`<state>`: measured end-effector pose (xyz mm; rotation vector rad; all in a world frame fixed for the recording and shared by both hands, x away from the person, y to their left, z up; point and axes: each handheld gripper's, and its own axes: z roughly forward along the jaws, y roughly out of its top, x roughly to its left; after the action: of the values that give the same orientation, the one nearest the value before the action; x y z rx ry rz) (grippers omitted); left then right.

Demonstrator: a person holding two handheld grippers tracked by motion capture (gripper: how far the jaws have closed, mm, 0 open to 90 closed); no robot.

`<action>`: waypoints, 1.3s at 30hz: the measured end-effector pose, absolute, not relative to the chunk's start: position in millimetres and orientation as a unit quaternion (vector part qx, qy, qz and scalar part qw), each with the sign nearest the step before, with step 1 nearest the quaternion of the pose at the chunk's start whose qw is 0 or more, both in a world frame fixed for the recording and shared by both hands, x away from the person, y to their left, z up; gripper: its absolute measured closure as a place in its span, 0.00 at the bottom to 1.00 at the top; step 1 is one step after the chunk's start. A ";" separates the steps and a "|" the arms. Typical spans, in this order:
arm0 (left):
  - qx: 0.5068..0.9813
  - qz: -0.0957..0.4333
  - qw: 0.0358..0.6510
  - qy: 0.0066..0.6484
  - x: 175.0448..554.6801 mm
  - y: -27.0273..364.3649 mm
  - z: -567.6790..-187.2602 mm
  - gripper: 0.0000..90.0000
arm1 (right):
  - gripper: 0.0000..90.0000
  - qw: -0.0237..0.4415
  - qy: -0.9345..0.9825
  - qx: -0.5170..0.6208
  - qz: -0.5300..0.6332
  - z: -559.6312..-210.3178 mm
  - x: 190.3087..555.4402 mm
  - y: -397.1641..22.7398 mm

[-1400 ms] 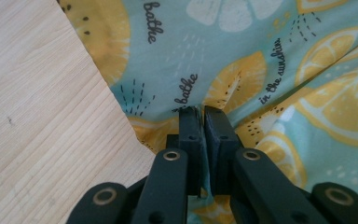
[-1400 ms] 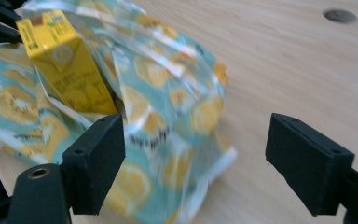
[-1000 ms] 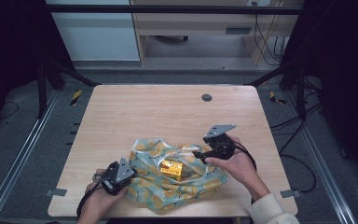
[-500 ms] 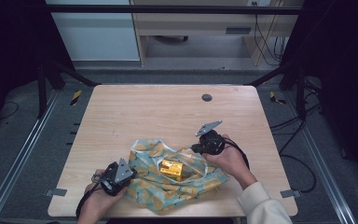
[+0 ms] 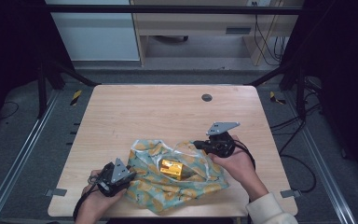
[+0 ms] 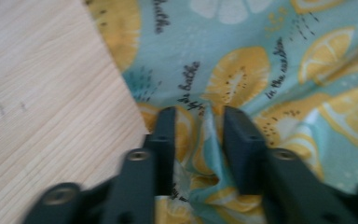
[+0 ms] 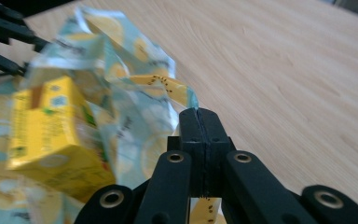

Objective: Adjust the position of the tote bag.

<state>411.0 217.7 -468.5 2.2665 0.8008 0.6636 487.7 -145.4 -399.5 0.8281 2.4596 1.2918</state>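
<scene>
A teal cloth [image 5: 186,186] printed with lemon slices lies crumpled at the table's front edge. A yellow box [image 5: 171,169] rests on its middle. My left gripper [image 5: 121,175] is at the cloth's left edge; in the left gripper view its jaws [image 6: 198,116] close on a raised fold of the cloth [image 6: 261,70]. My right gripper [image 5: 200,144] is at the cloth's right corner. In the right gripper view it [image 7: 199,114] is shut on the cloth's edge [image 7: 168,86], lifted beside the box [image 7: 51,126].
The wooden table [image 5: 168,112] has a small round dark grommet [image 5: 207,97] near its far edge. Bare wood lies beyond the cloth. A black frame and grey floor surround the table, with cables at the right.
My right gripper has moved left toward the box, carrying the cloth's right corner with it. The left gripper has stayed in place.
</scene>
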 end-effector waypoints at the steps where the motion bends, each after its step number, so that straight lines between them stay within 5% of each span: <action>1: 0.854 0.251 0.331 0.312 407.1 220.9 -463.5 0.52 | 1.00 0.122 0.834 0.280 0.460 -392.3 479.1 -145.8; 5: 0.826 0.256 0.380 0.328 399.8 228.6 -449.4 0.37 | 1.00 0.124 0.821 0.268 0.489 -379.2 465.3 -143.6; 18: 0.811 0.237 0.445 0.297 402.6 209.3 -404.6 0.36 | 1.00 0.125 0.805 0.235 0.531 -366.0 429.3 -131.8; 26: 0.836 0.203 0.431 0.272 446.6 170.5 -391.4 0.31 | 1.00 0.124 0.803 0.226 0.537 -356.7 430.6 -127.3; 30: 0.846 0.205 0.420 0.256 457.8 158.9 -393.0 0.45 | 1.00 0.123 0.801 0.221 0.543 -355.5 429.3 -125.7; 34: 0.844 0.232 0.419 0.240 442.2 162.7 -389.6 0.76 | 1.00 0.125 0.805 0.215 0.539 -358.6 420.2 -125.7; 39: 0.837 0.217 0.442 0.238 416.1 177.0 -396.6 0.88 | 1.00 0.118 0.816 0.203 0.528 -370.4 402.2 -127.1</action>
<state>416.1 177.0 -396.6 2.0783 0.5900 0.5382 402.2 -127.1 -370.4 0.5949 2.3879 1.5456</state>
